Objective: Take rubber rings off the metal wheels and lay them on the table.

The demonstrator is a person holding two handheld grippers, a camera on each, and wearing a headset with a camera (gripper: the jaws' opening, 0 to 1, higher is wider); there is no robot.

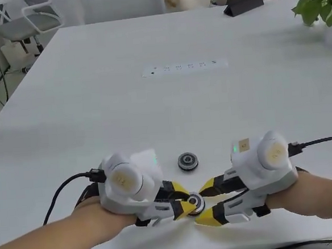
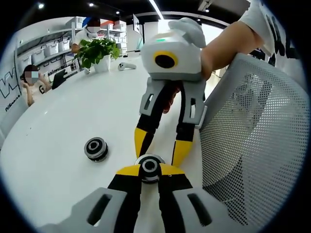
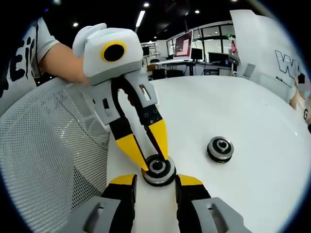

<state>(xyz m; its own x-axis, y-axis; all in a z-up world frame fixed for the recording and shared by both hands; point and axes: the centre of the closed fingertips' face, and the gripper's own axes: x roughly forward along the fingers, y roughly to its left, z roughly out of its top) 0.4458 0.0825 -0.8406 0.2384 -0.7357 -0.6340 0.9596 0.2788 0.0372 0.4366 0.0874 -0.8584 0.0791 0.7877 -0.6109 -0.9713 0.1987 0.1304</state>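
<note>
A metal wheel [image 1: 195, 202] with a black rubber ring sits between both grippers at the table's near edge. My left gripper [image 2: 150, 171] is shut on this wheel [image 2: 149, 166], with its yellow tips pressed against the rim. Facing it, my right gripper [image 3: 157, 180] stands open, one jaw on each side of the same wheel [image 3: 158, 170]. In the head view the left gripper [image 1: 183, 200] comes in from the left and the right gripper [image 1: 205, 202] from the right. A second wheel [image 1: 187, 161] lies flat on the table just beyond them, its ring on.
The white table [image 1: 154, 114] stretches away from me, with a white power strip [image 1: 185, 67] at mid-table. A plant [image 1: 319, 0] and a dark tablet stand [image 1: 243, 4] sit at the far right. A mesh chair back [image 2: 248, 126] is close behind the near edge.
</note>
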